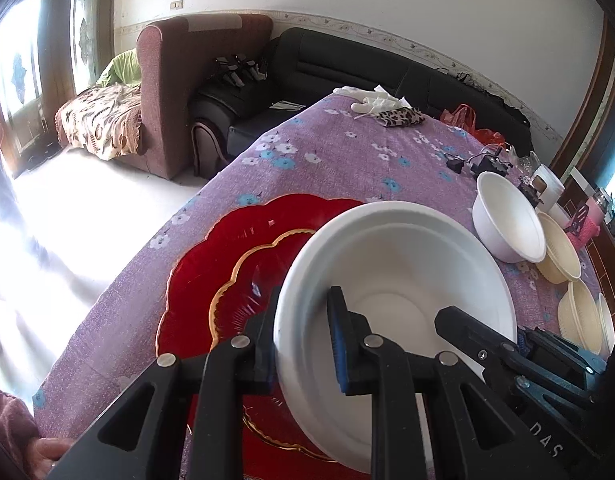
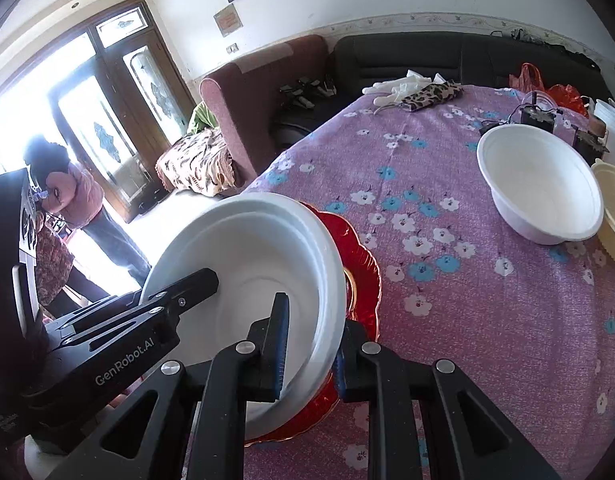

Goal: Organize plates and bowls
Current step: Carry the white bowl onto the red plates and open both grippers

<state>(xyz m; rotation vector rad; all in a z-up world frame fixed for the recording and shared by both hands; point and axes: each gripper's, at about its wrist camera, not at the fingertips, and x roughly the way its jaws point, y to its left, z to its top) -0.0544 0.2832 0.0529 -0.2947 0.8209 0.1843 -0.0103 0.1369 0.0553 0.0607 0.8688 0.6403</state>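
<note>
A white foam bowl (image 1: 391, 280) is held tilted above two stacked red glass plates (image 1: 227, 248) with gilt scalloped edges, at the near edge of a table covered by a purple floral cloth (image 1: 347, 152). The left gripper (image 1: 303, 344) is clamped on the bowl's rim, one finger outside the wall and one blue-padded finger inside; the right gripper (image 2: 309, 346) grips the opposite side of the same rim in like fashion, so each gripper also appears in the other's view as a black arm reaching into the bowl. In the right wrist view the held bowl hides much of the plates, whose red rim (image 2: 363, 264) shows beside and below it. Farther along the cloth a second white foam bowl (image 2: 541, 184) stands upright, with cream-coloured bowls (image 1: 559, 248) just beside it in a row. At the far end lie white gloves (image 2: 399, 86) and a leopard-print pouch (image 2: 431, 96). A black sofa (image 1: 347, 64) stands behind the table.
</note>
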